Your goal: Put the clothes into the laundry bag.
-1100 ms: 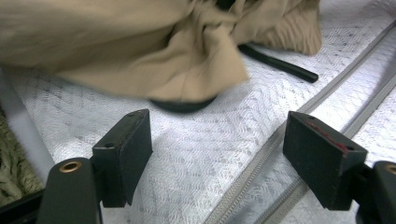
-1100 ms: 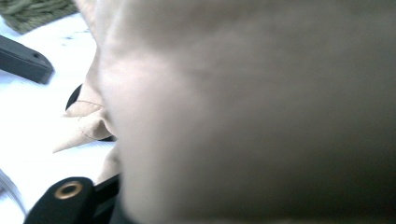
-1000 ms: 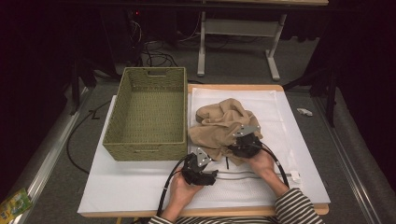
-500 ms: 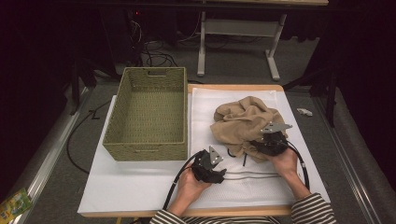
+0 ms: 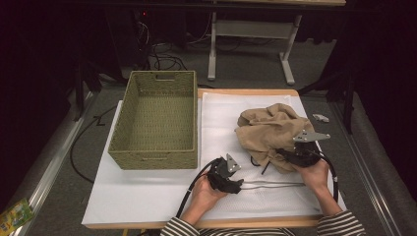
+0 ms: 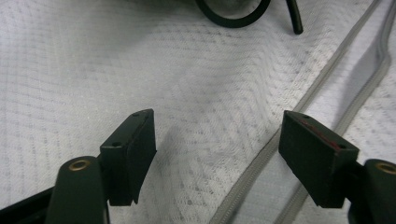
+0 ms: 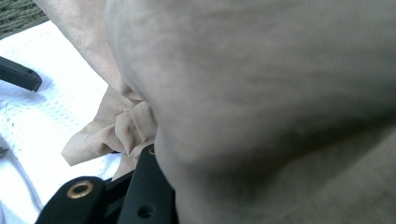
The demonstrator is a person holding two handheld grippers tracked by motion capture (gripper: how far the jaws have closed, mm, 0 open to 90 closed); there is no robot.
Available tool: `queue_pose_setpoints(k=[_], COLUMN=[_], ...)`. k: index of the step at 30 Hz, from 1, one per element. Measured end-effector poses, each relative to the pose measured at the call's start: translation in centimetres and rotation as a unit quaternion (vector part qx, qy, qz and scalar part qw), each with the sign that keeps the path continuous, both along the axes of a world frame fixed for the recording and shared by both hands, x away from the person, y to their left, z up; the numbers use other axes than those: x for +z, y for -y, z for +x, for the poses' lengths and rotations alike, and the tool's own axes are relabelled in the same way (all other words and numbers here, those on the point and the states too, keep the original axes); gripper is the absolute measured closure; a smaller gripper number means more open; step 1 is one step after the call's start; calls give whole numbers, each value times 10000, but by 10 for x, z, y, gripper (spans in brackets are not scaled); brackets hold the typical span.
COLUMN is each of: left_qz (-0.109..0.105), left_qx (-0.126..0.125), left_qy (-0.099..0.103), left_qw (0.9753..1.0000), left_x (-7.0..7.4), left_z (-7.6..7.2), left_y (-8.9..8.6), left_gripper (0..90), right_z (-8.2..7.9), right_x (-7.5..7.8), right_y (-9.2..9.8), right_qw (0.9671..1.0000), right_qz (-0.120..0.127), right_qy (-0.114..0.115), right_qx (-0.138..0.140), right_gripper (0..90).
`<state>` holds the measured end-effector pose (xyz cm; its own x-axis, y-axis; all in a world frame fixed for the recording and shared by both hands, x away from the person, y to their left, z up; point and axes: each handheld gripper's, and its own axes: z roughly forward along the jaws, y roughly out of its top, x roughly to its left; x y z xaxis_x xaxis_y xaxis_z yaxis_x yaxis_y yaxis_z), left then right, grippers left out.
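The right tool (image 5: 287, 155) grips the beige cloth (image 5: 269, 129) at its near edge. The left tool (image 5: 236, 184), near the cloth, stands wide open and holds nothing.

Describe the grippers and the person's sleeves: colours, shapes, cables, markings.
Both grippers are black. The left gripper and right gripper each carry a grey three-cornered plate and trail a black cable. The left's blocky fingers have brass-coloured pivots; one pad has a red edge. The sleeves are striped dark and white.
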<state>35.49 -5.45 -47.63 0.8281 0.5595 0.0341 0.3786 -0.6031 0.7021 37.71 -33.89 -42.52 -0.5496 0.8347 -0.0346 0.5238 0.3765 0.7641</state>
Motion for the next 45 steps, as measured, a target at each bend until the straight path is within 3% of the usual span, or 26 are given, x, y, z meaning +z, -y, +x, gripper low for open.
queue_pose_setpoints(k=[4,8,14,19,23,26,27,29,33,39,43,45], left_qz=[-22,35,-9,-382,-720,-1020,-1156,-1264,-1314,-1737,-1771,-1885], left_qx=[114,126,321,600,783,892,926,967,973,991,972,901], left_qy=[-1,-151,-297,-715,-952,-1160,-1255,-1305,-1254,-1182,-1046,-1013], left_qw=[9999,9998,9990,9949,9898,9840,9810,9786,9785,9727,9738,9727], left_x=[1,4,7,8,12,17,18,21,28,50,60,66], left_z=[6,16,35,58,73,87,91,98,105,117,119,118], left_y=[0,3,8,11,10,8,7,6,7,5,7,8], left_gripper=[370,491,740,868,884,887,888,889,890,891,892,892], right_z=[-3,-8,-19,-35,-49,-59,-62,-65,-70,-67,-64,-61], right_x=[1,5,11,13,13,11,10,9,3,-6,-9,-10], right_y=[0,-1,4,11,14,15,16,16,14,2,-11,-18], right_qw=[10000,9999,9993,9984,9974,9967,9963,9958,9952,9943,9925,9910], right_qz=[38,70,188,284,309,288,288,282,164,-84,-330,-555], right_qy=[18,53,165,258,336,370,394,411,392,256,217,221], right_qx=[45,139,285,407,550,665,714,767,883,1027,1157,1198], right_gripper=[694,694,696,697,697,697,696,697,697,697,697,697])
